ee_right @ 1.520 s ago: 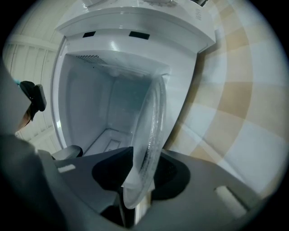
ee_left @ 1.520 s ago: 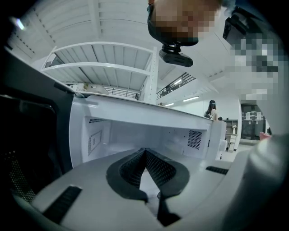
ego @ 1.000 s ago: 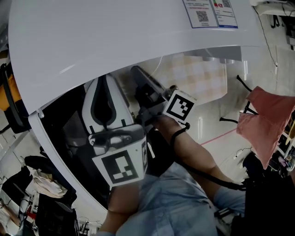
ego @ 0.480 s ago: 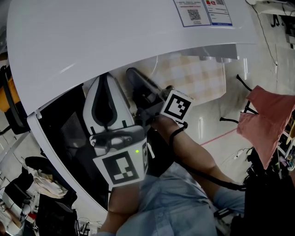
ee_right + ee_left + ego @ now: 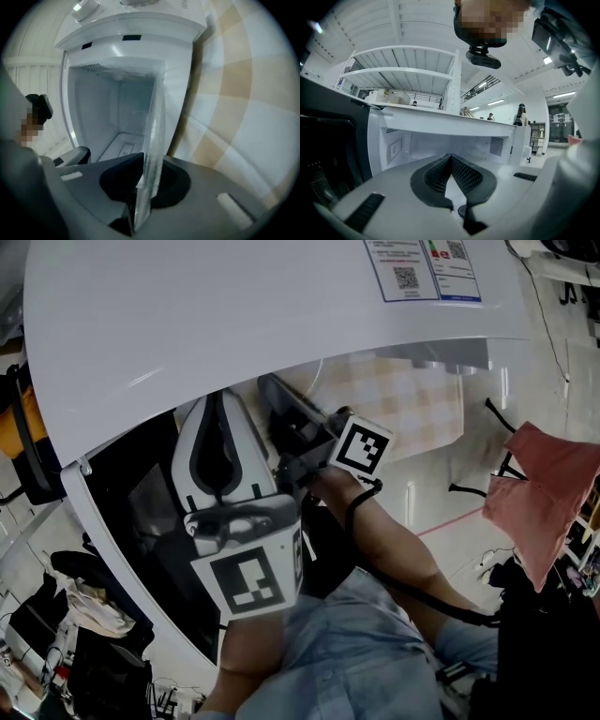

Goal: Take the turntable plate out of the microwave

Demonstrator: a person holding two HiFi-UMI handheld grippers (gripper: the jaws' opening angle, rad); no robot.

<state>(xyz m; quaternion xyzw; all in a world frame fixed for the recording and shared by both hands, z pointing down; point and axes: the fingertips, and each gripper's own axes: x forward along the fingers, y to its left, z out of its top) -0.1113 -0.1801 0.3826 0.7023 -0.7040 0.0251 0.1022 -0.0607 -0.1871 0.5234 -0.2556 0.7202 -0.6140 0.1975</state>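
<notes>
The right gripper (image 5: 146,180) is clamped on the turntable plate (image 5: 154,126), its jaws having just been closing onto the glass. In the right gripper view the plate shows edge-on, running from the jaws towards 12 o'clock across the open mouth of the microwave (image 5: 131,42). Whether its far rim is inside the cavity is hard to tell. A checked surface (image 5: 243,93) fills the 3 o'clock side. The left gripper (image 5: 450,159) has its jaws together on nothing and points into the white cavity.
</notes>
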